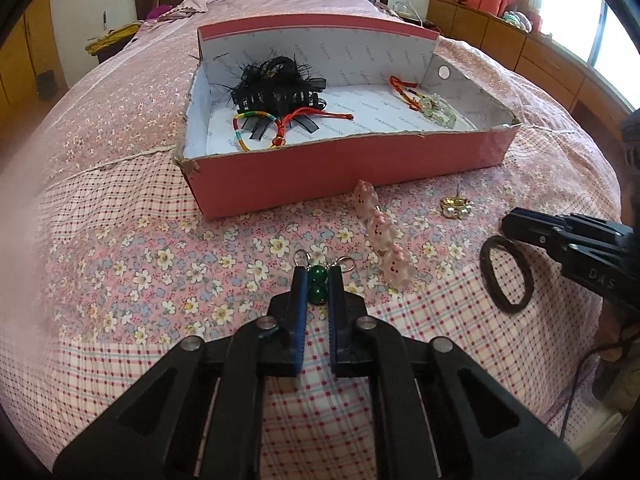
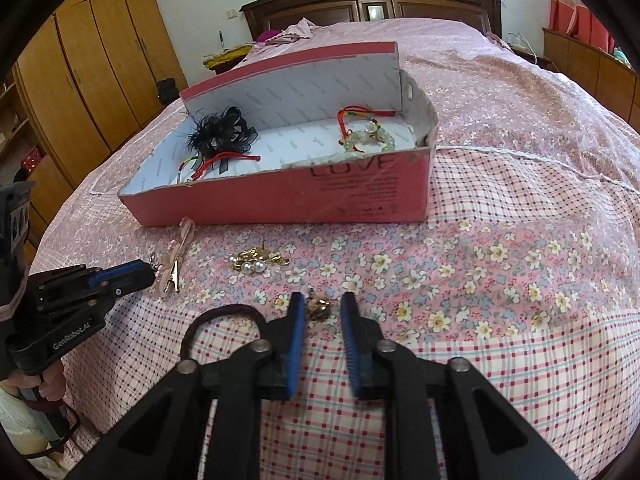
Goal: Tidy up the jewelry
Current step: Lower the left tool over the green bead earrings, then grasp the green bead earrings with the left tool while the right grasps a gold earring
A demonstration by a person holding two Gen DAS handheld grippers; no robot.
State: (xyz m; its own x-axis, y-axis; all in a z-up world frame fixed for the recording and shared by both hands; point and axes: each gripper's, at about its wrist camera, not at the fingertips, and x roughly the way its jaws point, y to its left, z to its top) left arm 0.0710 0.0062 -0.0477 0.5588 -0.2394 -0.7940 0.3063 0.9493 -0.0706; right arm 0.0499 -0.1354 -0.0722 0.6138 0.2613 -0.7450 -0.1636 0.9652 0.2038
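right now the left claw [image 1: 318, 276] is low over the bed [image 1: 120, 260], its jaws narrowed around 2 green bead earrings [image 1: 317, 283]; whether the pads actually grip them cannot be told. the right claw [image 2: 322, 305] is partly open, with a small gold earring [image 2: 318, 307] lying between its fingers and touching neither pad for certain. a dark hair tie [image 1: 506, 274] lies just beside the right claw. a pink hair clip [image 1: 380, 232] and a gold and pearl piece [image 2: 256, 262] lie on the floral cover in front of the pink box [image 1: 340, 168]. inside the box sit a black feathered clip [image 1: 276, 84], red cord bracelets [image 1: 280, 124] and a pale green bead bracelet [image 2: 368, 138].
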